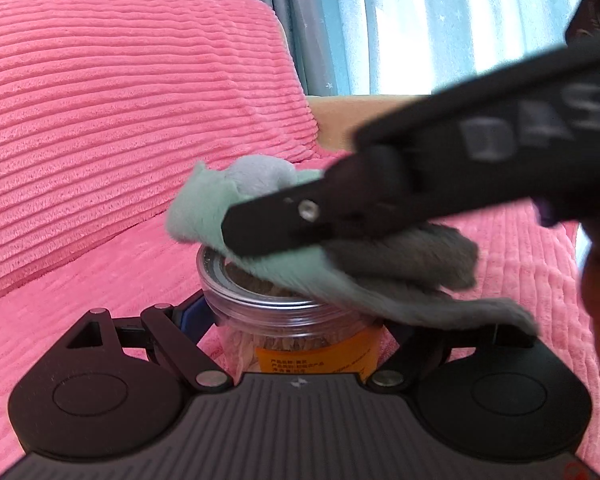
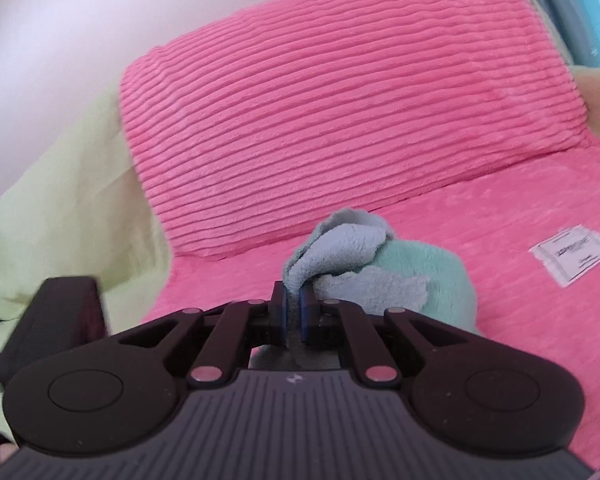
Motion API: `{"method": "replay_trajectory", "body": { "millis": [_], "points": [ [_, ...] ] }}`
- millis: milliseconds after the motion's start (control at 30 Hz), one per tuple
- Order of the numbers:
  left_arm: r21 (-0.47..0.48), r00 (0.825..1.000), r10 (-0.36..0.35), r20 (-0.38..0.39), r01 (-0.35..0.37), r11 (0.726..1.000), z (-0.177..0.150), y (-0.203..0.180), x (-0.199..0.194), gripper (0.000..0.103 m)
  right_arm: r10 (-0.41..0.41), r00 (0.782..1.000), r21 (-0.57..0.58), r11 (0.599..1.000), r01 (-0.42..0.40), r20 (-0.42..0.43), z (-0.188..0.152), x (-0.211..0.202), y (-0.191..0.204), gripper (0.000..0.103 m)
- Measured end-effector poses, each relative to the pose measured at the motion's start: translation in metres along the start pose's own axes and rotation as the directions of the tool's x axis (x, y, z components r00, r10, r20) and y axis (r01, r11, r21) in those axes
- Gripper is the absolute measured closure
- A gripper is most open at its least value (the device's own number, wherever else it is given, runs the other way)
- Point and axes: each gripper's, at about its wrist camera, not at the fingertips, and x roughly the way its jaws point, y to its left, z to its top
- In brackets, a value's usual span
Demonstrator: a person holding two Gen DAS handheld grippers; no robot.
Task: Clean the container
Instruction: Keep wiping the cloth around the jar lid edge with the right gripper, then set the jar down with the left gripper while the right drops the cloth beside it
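The right gripper (image 2: 293,310) is clamped on a fold of a fluffy microfibre cloth (image 2: 384,268), its blue-padded fingers (image 2: 307,308) nearly meeting with the grey-and-mint pile bunched between them. In the left wrist view this gripper reaches in from the right, and the cloth (image 1: 300,256) drapes over the open mouth of a round, clear plastic jar (image 1: 268,312) and hangs down its right side. The left gripper (image 1: 296,332) grips the jar by its body, one finger on each side. The jar stands upright, with a metal-lined rim, an orange label and pale flaky contents inside. Beneath it spreads a pink ribbed plush cover (image 1: 100,288) on a sofa, rising into a thick corduroy-textured backrest cushion (image 2: 340,100). A white fabric tag (image 2: 572,254) lies flat on the seat.
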Motion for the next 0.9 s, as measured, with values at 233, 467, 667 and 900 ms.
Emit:
{"method": "replay_trajectory", "body": {
  "millis": [233,467,667,900],
  "points": [
    [0.01,1.0,0.001,0.0,-0.001,1.0,0.001,-0.002,0.0,0.018,-0.086,0.996,0.034,0.996,0.085,0.032,0.005,-0.01,-0.017,0.099],
    [0.019,1.0,0.006,-0.002,-0.006,1.0,0.003,-0.005,-0.001,0.018,-0.12,0.992,0.021,0.993,0.119,0.038,0.005,-0.019,-0.022,0.099],
    [0.012,1.0,0.011,0.001,-0.011,1.0,0.004,-0.005,0.0,0.018,-0.237,0.968,0.019,0.972,0.236,0.08,0.007,-0.033,-0.028,0.099],
    [0.024,1.0,0.028,0.002,-0.028,0.999,0.006,-0.003,0.002,0.018,-0.379,0.915,-0.001,0.924,0.383,0.135,0.009,-0.048,-0.036,0.099]
  ]
}}
